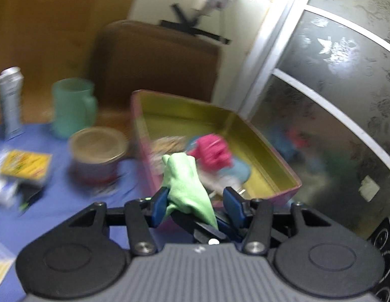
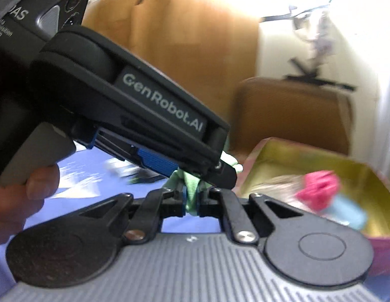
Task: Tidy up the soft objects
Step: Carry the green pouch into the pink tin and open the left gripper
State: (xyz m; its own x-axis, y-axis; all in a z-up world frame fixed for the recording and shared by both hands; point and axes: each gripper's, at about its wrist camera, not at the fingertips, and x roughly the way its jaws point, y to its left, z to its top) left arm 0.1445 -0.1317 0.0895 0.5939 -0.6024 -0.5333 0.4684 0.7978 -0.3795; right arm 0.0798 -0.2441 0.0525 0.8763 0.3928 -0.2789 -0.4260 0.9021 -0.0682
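The right gripper [image 2: 192,202] has its fingers clenched on a green cloth [image 2: 191,188], and the left gripper [image 1: 195,205] holds the same cloth [image 1: 186,183] with something dark against its left finger, its right finger standing clear. Just beyond, on the blue-covered table [image 1: 61,196], a pink box [image 1: 265,156] with a yellow inside holds a pink soft thing [image 1: 215,151] on a light-blue one [image 1: 239,170]. To the left stand a tin [image 1: 98,153], a teal mug [image 1: 74,107] and a silver tube [image 1: 9,100].

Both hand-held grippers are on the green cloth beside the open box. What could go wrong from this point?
1. Both the right hand-held gripper and the left hand-held gripper have the green cloth; pulling apart could stretch it or slip it free.
2. The box already holds a pink item; the cloth may drape over the rim.
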